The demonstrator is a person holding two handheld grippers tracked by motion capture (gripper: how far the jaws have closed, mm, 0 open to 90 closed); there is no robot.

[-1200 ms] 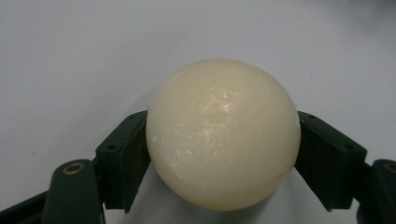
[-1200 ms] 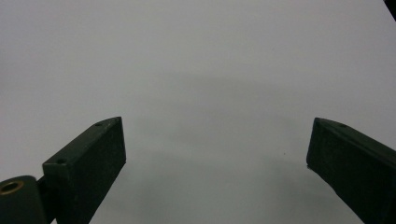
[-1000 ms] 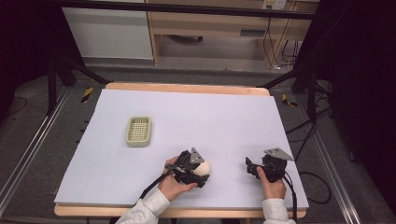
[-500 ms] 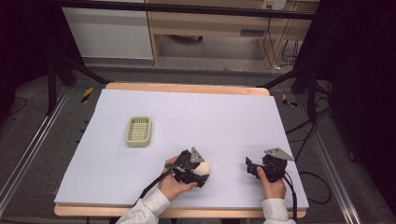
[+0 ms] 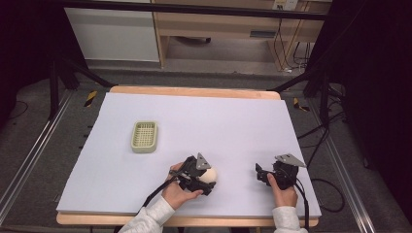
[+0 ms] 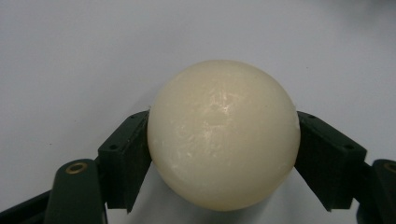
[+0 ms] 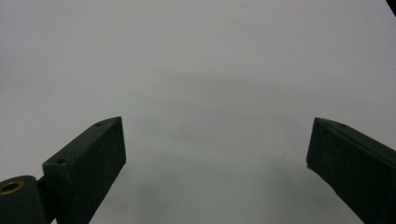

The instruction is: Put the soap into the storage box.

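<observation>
High view: left tool (image 5: pixel 208 178) clamps ball (image 5: pixel 210 174).

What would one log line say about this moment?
left tool: shut on cream ball | right tool: open, holding nothing | green basket: apart, on table

A smooth, faintly glossy cream ball (image 6: pixel 223 135) sits between matt black plastic jaws.

Grey floor (image 5: pixel 43 126), wooden cabinet (image 5: pixel 228 24), cables (image 5: pixel 316 141)
</observation>
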